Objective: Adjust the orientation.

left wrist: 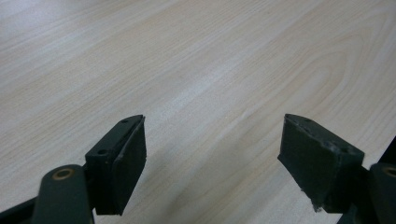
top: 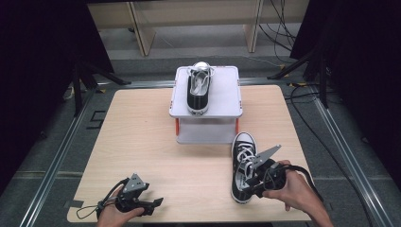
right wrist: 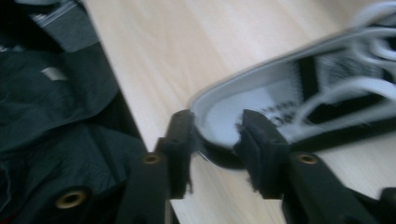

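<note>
Your right gripper (right wrist: 215, 140): jaws astride heel rim of black sneaker (top: 243, 166), one inside collar, one outside, slack, not pinching. High view hides this behind your hand. Sneaker lies on table (top: 142, 142) near right front edge, long axis front to back, toe toward white stand (top: 222, 101). Your left gripper (left wrist: 212, 154): jaws wide apart over bare wood.

High view above near edge, facing forward-down; claw views close, sharing table (top: 142, 142).

2 sneakers (top: 242, 165) (top: 198, 90), 1 white 2-tier rack (top: 227, 101), 1 table (top: 142, 142), 2 tools (top: 158, 202) (top: 247, 182).
</note>
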A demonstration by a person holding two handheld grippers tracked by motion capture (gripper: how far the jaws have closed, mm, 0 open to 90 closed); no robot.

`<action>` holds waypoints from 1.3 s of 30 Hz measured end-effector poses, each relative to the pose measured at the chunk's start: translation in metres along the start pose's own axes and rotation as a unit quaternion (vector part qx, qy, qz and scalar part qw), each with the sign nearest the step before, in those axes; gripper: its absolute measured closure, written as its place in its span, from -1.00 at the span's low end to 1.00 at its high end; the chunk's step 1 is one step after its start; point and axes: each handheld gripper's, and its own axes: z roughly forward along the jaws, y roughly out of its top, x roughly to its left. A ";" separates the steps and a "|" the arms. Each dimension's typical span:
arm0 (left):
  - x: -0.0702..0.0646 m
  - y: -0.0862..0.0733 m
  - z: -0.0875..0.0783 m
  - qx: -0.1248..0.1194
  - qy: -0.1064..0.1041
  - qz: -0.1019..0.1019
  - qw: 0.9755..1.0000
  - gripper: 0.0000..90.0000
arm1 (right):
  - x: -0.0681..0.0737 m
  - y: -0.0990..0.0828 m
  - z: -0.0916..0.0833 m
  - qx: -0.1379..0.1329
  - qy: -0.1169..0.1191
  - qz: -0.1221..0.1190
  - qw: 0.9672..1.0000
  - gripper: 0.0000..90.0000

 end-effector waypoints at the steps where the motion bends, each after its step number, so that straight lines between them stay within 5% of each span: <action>1: 0.000 0.000 0.000 -0.003 0.000 -0.003 1.000 -0.50 | -0.001 -0.001 -0.004 -0.005 -0.007 0.007 1.000 0.34; 4: 0.000 0.000 0.001 0.002 -0.001 -0.002 1.000 -0.50 | -0.004 -0.003 -0.012 -0.036 -0.033 0.041 0.998 0.21; 6: -0.001 0.000 0.001 0.000 -0.002 -0.004 1.000 -0.50 | -0.008 -0.003 -0.014 -0.041 -0.072 0.077 0.994 0.14; 9: 0.000 0.000 0.001 0.002 -0.001 0.002 1.000 -0.50 | -0.018 -0.001 -0.009 -0.041 -0.106 0.092 0.989 0.02; 16: 0.000 0.000 0.001 0.001 -0.001 0.001 1.000 -0.50 | -0.028 0.008 0.013 -0.015 -0.124 0.138 0.983 -0.02; 20: -0.001 0.000 0.001 0.000 -0.002 0.000 1.000 -0.50 | -0.033 0.011 0.026 0.009 -0.133 0.134 0.982 0.09; 21: 0.000 0.000 0.000 0.003 -0.001 0.003 1.000 -0.50 | -0.036 0.011 0.032 0.019 -0.130 0.113 0.985 0.29; 22: 0.000 0.001 0.000 0.002 -0.001 0.003 1.000 -0.50 | -0.035 0.011 0.032 0.026 -0.133 0.113 0.984 0.36; 31: -0.001 0.000 0.000 0.001 -0.001 -0.001 1.000 -0.50 | -0.032 0.001 0.020 0.056 -0.127 0.078 0.987 0.96; 39: -0.001 0.000 0.000 0.003 -0.001 0.003 1.000 -0.50 | -0.034 -0.006 0.015 0.049 -0.112 0.082 0.989 0.91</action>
